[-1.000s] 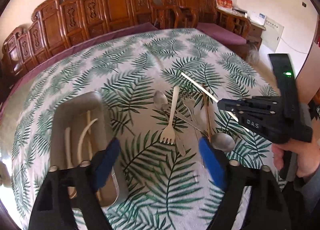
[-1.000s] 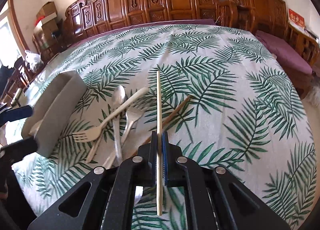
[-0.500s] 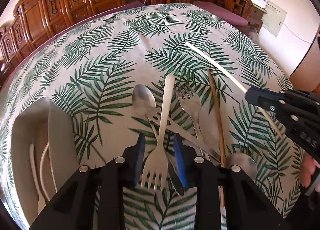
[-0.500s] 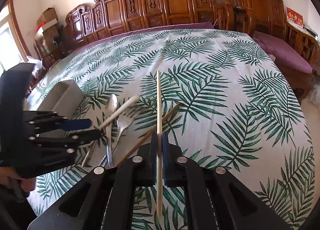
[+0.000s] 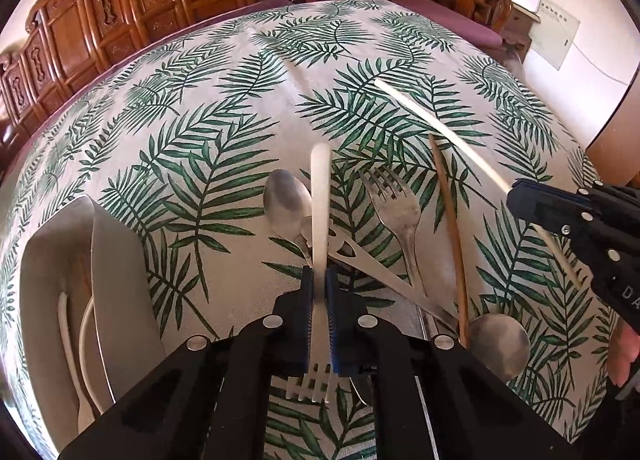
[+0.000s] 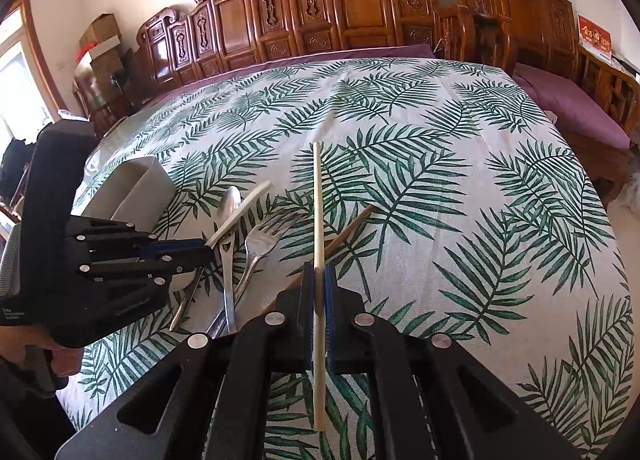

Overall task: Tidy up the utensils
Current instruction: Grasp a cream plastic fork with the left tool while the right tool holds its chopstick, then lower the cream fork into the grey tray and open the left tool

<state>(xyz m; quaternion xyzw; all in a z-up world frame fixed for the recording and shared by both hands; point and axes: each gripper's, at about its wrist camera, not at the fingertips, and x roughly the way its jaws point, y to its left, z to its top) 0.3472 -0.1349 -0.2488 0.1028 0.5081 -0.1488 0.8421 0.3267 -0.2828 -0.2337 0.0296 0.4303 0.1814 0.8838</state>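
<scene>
**Both grippers loaded over a crowded cloth**

Clamped in the left gripper (image 5: pixel 319 292): white plastic fork (image 5: pixel 320 196), lying across a steel spoon (image 5: pixel 287 200). Pinched in the right gripper (image 6: pixel 318 288): pale chopstick (image 6: pixel 318 196), raised off the leaf-print tablecloth (image 6: pixel 460 188). Close by: metal fork (image 5: pixel 394 208), brown chopstick (image 5: pixel 450 220), second spoon (image 5: pixel 498 344). Off left: grey tray (image 5: pixel 120 260), white utensils inside.

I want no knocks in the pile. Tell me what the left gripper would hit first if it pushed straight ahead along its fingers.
Probably the steel spoon, whose bowl lies just ahead of the left gripper, beside the handle of the white fork it clamps. The slotted utensil crossing under that handle may come first; depth is unclear.
</scene>
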